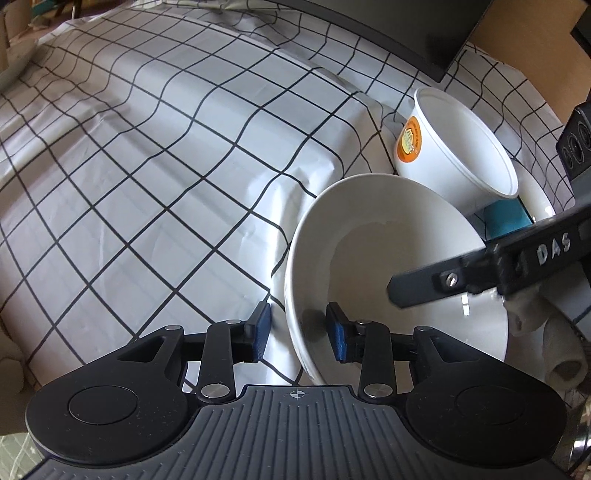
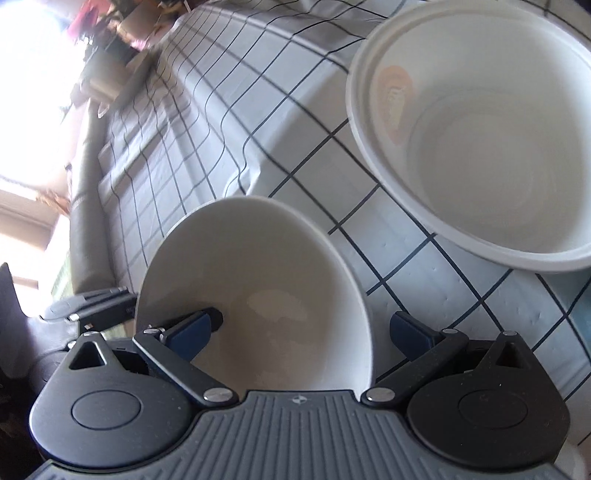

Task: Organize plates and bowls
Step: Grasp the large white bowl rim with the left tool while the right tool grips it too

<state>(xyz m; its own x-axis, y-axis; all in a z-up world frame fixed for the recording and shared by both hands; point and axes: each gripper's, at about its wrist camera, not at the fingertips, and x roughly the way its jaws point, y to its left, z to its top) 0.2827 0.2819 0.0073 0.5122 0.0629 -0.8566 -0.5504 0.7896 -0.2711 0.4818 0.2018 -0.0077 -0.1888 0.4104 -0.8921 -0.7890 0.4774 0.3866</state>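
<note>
A white ceramic bowl (image 1: 388,258) sits between both grippers, and its rim passes between each pair of fingers. My left gripper (image 1: 299,332) is open and straddles the bowl's near rim with a gap on each side. My right gripper (image 2: 306,328) is open, with one finger inside the bowl (image 2: 258,288) and one outside. It shows in the left wrist view as a black finger (image 1: 443,280) reaching into the bowl. A white paper bowl with an orange label (image 1: 458,151) stands tilted behind it; it also shows in the right wrist view (image 2: 487,147).
A white tablecloth with a black grid (image 1: 166,166) covers the table. A dark monitor (image 1: 406,33) stands at the back. A white plate (image 1: 535,195) and a teal object (image 1: 506,218) lie under the paper bowl.
</note>
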